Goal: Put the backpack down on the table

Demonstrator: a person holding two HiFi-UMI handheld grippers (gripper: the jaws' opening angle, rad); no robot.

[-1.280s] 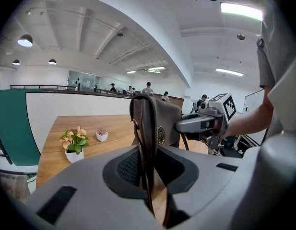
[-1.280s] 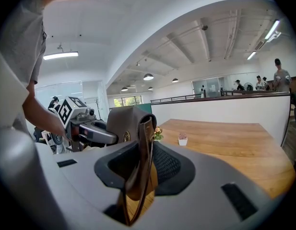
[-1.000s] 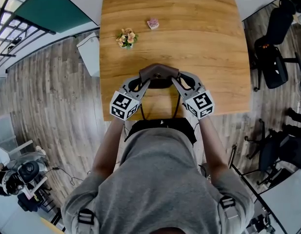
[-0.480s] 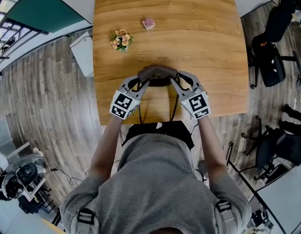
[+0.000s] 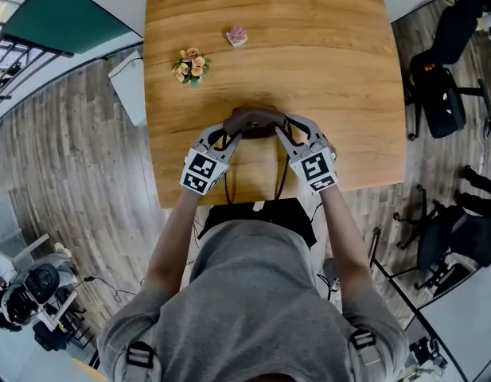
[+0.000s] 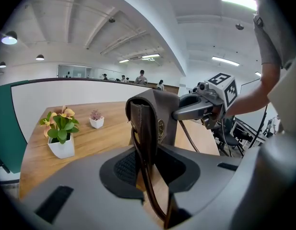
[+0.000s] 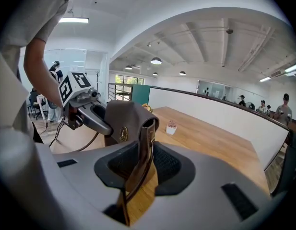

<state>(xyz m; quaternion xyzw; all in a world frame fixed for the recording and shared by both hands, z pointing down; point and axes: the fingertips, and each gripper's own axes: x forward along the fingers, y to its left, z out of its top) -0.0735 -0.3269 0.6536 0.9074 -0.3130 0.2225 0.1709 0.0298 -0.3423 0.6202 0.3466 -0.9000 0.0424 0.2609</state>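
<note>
Table (image 5: 340, 70) is filling the upper middle of the head view, wood top, near edge running across mid frame. Backpack (image 5: 253, 122) is small, brown leather, sitting over the table just above that near edge, centre frame. Bottom is hidden by the grippers, so I can't tell if it is resting on the wood yet. Judging by how low it is, it is close to down or down.

Key relation: the backpack's long axis is running left-right in the frame. Left gripper (image 5: 231, 130) is taking its left end and right gripper (image 5: 283, 127) its right end, both angling in from below. Neither one is nearer, the bag is lying dead between them. Two straps (image 5: 229, 177) are trailing down-frame off the table edge toward the person.

Left gripper: jaws have just been opening. The bag's edge and a strap are sitting between the pads (image 6: 127, 166), which look to be slackening off it, not pinching. Right gripper: pads (image 7: 167, 166) are clamping the bag's other edge strap, so that side is doing the holding.

So the next move is likely turning on releasing sideways, each gripper backing out along the bag's long axis. Risk: the bag tipping toward the loosened left side.

Potted flowers (image 5: 189, 66) and a little pink pot (image 5: 236, 36) are standing well apart, upper left of the table.
</note>
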